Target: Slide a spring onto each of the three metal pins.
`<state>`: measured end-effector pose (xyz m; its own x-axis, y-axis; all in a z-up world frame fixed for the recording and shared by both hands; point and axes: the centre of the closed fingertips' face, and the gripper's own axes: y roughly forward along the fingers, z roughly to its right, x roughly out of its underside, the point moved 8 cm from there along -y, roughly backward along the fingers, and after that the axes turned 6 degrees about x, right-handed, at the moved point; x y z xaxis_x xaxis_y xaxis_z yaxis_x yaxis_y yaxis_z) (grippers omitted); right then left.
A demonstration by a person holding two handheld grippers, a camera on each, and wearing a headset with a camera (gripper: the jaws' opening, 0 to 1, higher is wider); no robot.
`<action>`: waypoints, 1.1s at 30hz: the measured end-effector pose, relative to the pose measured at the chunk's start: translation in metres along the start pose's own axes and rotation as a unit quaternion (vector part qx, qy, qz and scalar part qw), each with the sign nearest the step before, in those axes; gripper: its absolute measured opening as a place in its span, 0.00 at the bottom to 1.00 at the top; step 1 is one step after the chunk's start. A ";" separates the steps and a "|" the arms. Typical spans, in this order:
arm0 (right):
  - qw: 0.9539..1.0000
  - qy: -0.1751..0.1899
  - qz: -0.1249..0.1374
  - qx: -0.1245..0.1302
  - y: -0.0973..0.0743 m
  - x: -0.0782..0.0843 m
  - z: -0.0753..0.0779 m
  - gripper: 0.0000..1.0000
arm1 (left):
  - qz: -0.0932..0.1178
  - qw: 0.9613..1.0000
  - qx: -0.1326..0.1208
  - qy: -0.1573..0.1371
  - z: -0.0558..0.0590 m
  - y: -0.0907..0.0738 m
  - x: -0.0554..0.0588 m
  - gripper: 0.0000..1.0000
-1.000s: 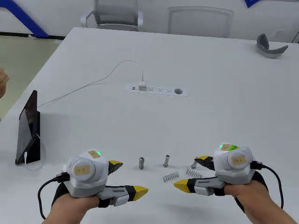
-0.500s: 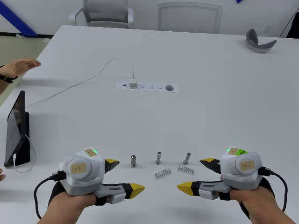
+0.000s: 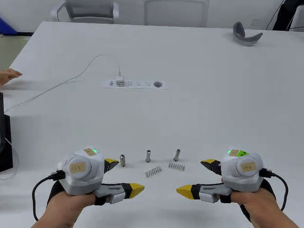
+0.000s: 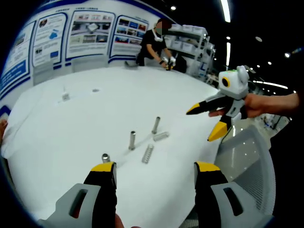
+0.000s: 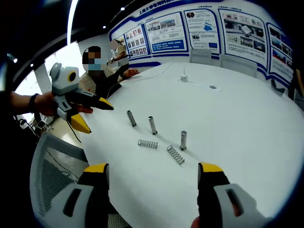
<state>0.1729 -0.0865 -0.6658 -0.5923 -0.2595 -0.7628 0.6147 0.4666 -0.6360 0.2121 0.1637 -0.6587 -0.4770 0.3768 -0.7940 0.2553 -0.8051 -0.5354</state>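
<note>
Three small metal pins stand in a row on the white table. The left pin (image 3: pixel 122 160) (image 5: pixel 130 118) carries a spring. The middle pin (image 3: pixel 148 156) (image 4: pixel 132 140) and the right pin (image 3: pixel 176 155) (image 5: pixel 183 140) are bare. Two loose springs lie just in front of them, one (image 3: pixel 153 171) (image 4: pixel 147 153) below the middle pin, the other (image 3: pixel 176 166) (image 5: pixel 175 154) by the right pin. My left gripper (image 3: pixel 124 176) (image 4: pixel 154 168) is open, close to the left pin. My right gripper (image 3: pixel 194 177) (image 5: pixel 153 168) is open too, to the right of the pins.
A white power strip (image 3: pixel 135 84) with a plugged cable lies mid-table. A grey curved object (image 3: pixel 246 34) rests at the far right, and chairs (image 3: pixel 176 12) stand behind the table. A person's hand (image 3: pixel 7 75) rests at the left edge, beside a dark tablet (image 3: pixel 4 142).
The head camera has swung, shifting the whole picture. Relative to the pins, my right gripper has drawn back to the right and my left gripper has come closer. Both stay open.
</note>
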 end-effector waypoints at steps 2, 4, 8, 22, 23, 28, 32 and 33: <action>1.000 0.003 0.001 0.002 -0.003 0.001 0.001 0.78 | -0.003 1.000 0.004 0.002 0.001 0.004 -0.001 0.67; 1.000 0.005 0.000 0.004 -0.004 0.002 0.002 0.78 | -0.003 1.000 0.008 0.003 0.001 0.008 -0.002 0.67; 1.000 0.010 -0.001 0.008 -0.007 0.006 0.005 0.78 | -0.006 1.000 0.014 0.005 0.001 0.017 -0.004 0.67; 1.000 0.029 -0.003 0.012 -0.016 0.017 0.005 0.79 | -0.027 0.999 0.035 0.012 0.004 0.042 -0.002 0.67; 0.999 0.030 -0.003 0.012 -0.015 0.018 0.006 0.79 | -0.026 0.999 0.036 0.011 0.004 0.043 -0.002 0.67; 0.999 0.035 -0.007 0.012 -0.015 0.022 0.006 0.79 | -0.032 0.999 0.041 0.016 0.004 0.055 -0.003 0.65; 0.999 0.038 -0.006 0.011 -0.014 0.022 0.006 0.78 | -0.033 0.998 0.047 0.011 0.001 0.066 -0.004 0.63; 0.999 0.038 -0.006 0.011 -0.014 0.022 0.006 0.78 | -0.034 0.998 0.047 0.012 0.000 0.069 -0.004 0.63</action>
<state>0.1546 -0.1036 -0.6743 -0.6376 -0.1993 -0.7441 0.6176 0.4452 -0.6484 0.2313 0.1066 -0.6917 -0.4701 0.4424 -0.7638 0.1418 -0.8162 -0.5600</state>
